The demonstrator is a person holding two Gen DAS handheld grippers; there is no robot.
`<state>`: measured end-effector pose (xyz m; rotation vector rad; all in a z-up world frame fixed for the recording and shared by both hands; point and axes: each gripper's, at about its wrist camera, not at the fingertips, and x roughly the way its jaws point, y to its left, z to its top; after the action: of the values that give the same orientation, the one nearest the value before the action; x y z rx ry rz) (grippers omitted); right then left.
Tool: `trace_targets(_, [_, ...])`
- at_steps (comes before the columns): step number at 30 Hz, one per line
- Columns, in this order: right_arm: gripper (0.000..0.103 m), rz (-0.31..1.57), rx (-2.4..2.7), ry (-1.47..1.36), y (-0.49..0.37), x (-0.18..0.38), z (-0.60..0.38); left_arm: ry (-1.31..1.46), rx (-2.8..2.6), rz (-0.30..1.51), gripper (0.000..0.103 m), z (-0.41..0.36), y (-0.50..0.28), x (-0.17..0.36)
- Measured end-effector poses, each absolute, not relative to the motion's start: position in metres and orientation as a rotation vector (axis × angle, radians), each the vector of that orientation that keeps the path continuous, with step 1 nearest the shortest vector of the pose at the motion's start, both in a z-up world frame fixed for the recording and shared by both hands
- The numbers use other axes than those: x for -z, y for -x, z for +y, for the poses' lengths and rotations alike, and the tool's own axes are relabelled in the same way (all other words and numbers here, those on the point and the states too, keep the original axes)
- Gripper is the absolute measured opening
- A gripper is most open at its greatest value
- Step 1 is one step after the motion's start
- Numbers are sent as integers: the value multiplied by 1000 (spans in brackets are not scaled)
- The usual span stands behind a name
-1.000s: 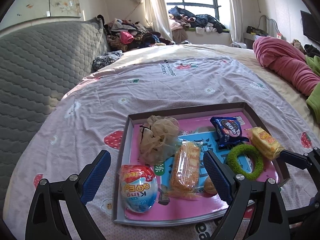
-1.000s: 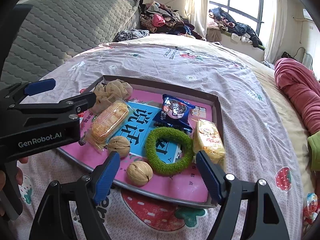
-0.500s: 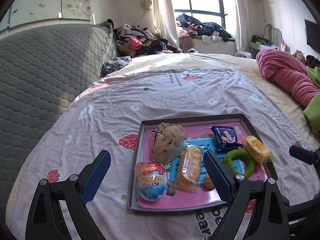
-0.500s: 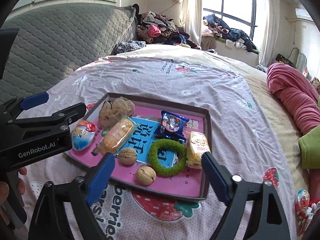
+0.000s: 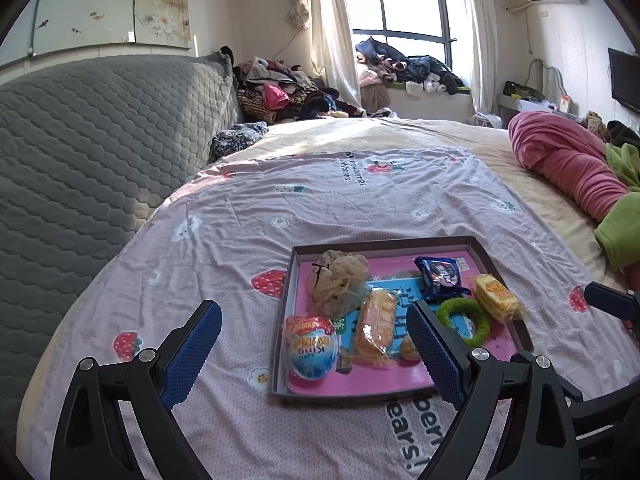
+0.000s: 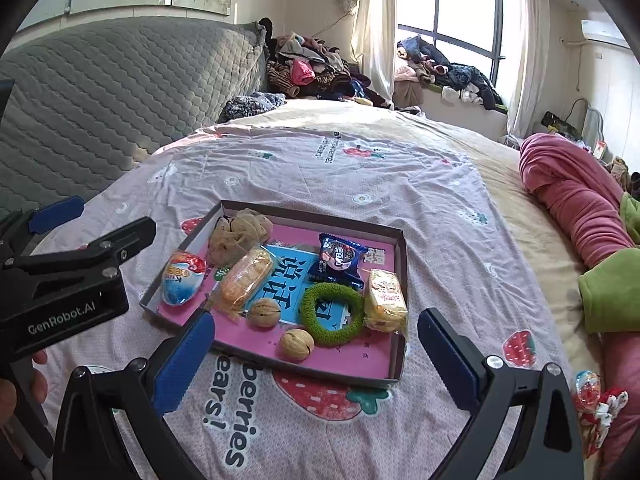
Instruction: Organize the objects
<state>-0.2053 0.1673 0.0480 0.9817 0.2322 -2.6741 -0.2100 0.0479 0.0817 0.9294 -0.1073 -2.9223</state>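
- Left wrist view: the left gripper (image 5: 314,346) is spread wide, and nothing is between its blue pads (image 5: 192,354). It hangs above the bed sheet (image 5: 360,200), at the near left corner of the tray.
- The tray (image 5: 284,328) is a shallow box with dark walls and a pink floor, and it lies flat on the sheet.
- Inside it, the egg-shaped snack (image 5: 311,346) lies at the near left corner, and the beige mesh ball (image 5: 338,280) is behind it.
- The long cracker pack (image 5: 376,326) lies beside the egg. The dark blue cookie pack (image 5: 440,276), the green ring (image 5: 464,320) and the yellow snack pack (image 5: 496,298) are further to the right.
- A pink blanket (image 5: 568,164) lies at the right side of the bed.
- Right wrist view: the right gripper (image 6: 316,356) has just been opening its jaws. They stand wide now, with nothing between them, above the near edge of the tray (image 6: 396,360).
- Two walnuts (image 6: 297,344) lie near the front wall, one just behind the other, left of the green ring (image 6: 332,314).
- The yellow snack pack (image 6: 385,296) touches the ring on its right side.
- The left gripper (image 6: 72,240) shows at the left, and the person's fingers (image 6: 24,384) are below it.
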Motion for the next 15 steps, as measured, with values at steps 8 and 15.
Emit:
trace_targets(8, [102, 236, 2689, -957, 181, -64, 168, -906, 2919, -114, 94, 47, 182, -95])
trace_targets(15, [102, 223, 2695, -950, 163, -71, 171, -896, 2926, -114, 94, 47, 161, -103])
